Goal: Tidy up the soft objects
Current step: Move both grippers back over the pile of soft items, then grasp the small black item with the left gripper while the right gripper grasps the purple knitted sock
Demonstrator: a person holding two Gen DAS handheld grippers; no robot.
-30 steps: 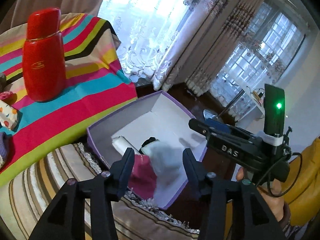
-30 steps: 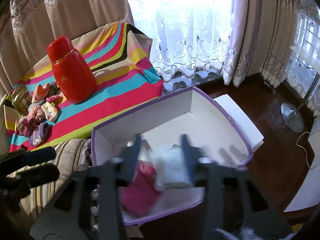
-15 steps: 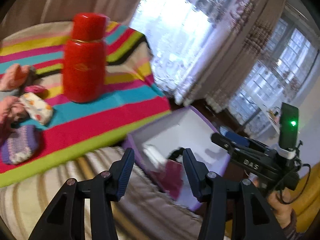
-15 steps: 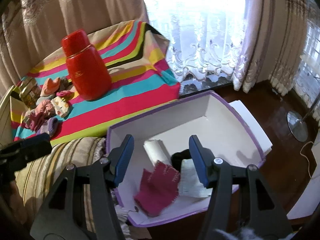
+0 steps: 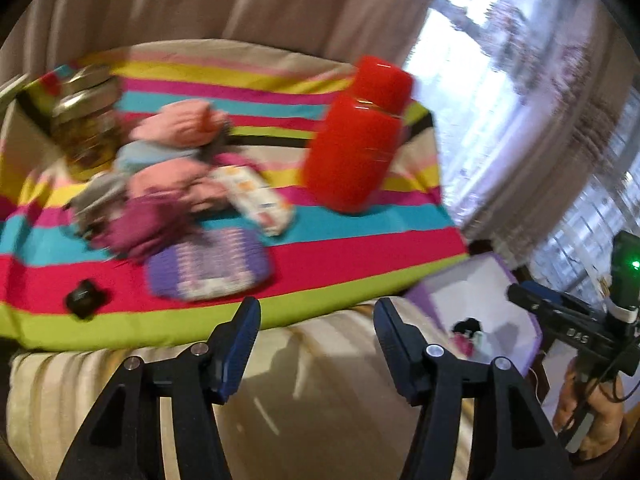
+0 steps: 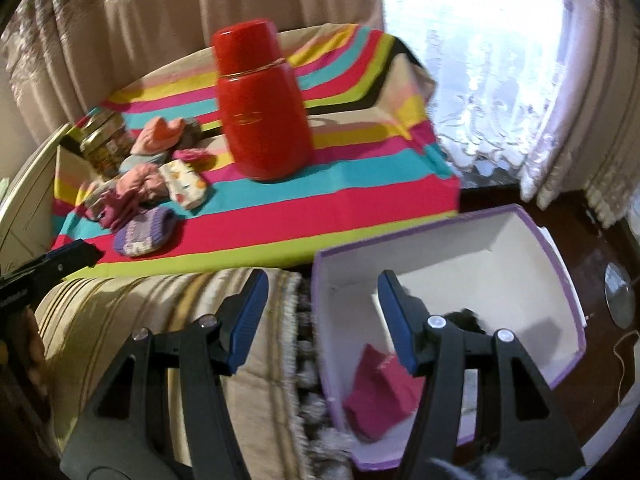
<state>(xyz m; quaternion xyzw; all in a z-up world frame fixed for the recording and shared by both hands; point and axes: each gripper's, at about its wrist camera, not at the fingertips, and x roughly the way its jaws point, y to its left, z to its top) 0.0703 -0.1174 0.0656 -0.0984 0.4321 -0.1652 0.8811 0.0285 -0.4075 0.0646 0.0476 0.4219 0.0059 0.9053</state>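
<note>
A pile of soft socks lies on the striped cloth (image 5: 360, 272): a purple knit one (image 5: 208, 266), pink ones (image 5: 176, 178) and a white dotted one (image 5: 258, 198). The pile also shows in the right wrist view, with the purple sock (image 6: 144, 232) nearest. A purple-rimmed white box (image 6: 436, 240) holds a magenta cloth (image 6: 382, 390) and a black item (image 6: 466, 318). My left gripper (image 5: 316, 344) is open and empty, in front of the purple sock. My right gripper (image 6: 320, 320) is open and empty, over the box's left wall.
A red flask (image 6: 262, 108) stands on the cloth behind the socks. A glass jar (image 5: 86, 128) stands at the far left. A small black object (image 5: 84, 298) lies on the cloth. A beige striped cover (image 6: 168, 320) lies below. Curtains and window are behind.
Both grippers swung left, away from the box toward the sock pile. A whitish cloth seen between the right fingers a second ago now lies in the box.
</note>
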